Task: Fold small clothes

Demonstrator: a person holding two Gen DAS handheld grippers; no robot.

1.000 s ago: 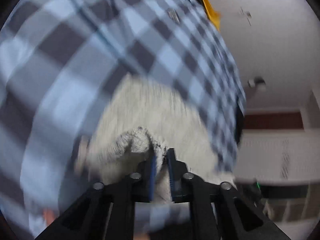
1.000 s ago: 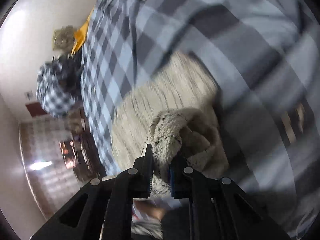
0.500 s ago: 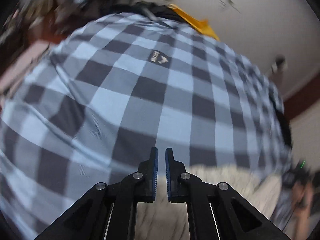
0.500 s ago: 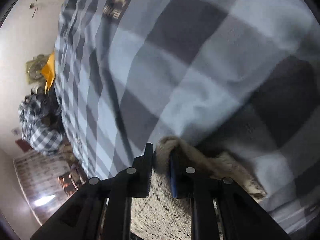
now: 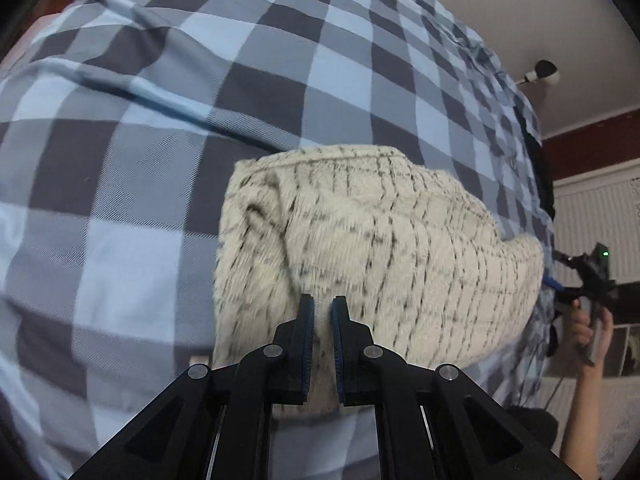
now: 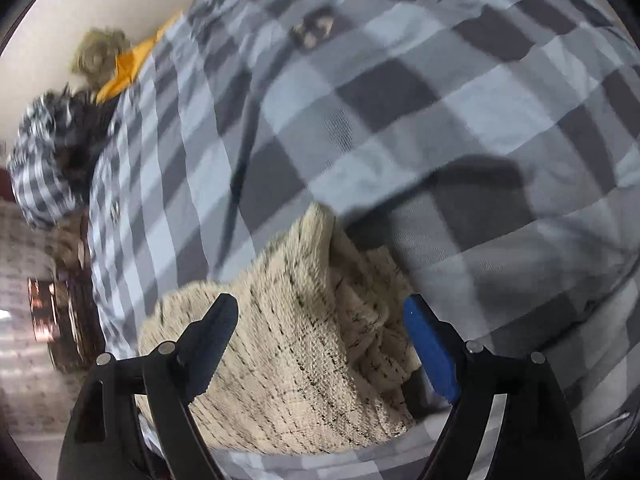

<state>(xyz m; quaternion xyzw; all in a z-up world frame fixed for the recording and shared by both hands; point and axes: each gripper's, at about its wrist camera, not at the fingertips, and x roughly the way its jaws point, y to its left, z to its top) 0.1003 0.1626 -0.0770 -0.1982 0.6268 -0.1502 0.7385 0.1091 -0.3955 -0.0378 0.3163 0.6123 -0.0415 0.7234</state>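
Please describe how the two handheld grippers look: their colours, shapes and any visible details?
Both are black plastic tools with two angular fingers joined by linkage bars on round silver pins. The left gripper has blue ribbed pads. The right gripper shows one blue pad. Seen from the left wrist view, its body carries a small green light.

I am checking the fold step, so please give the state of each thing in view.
Cream knitted garment: folded, lying on the checked bedcover.
Left gripper: shut, holding nothing.
Right gripper: open over the garment, jaws just opened, garment released.
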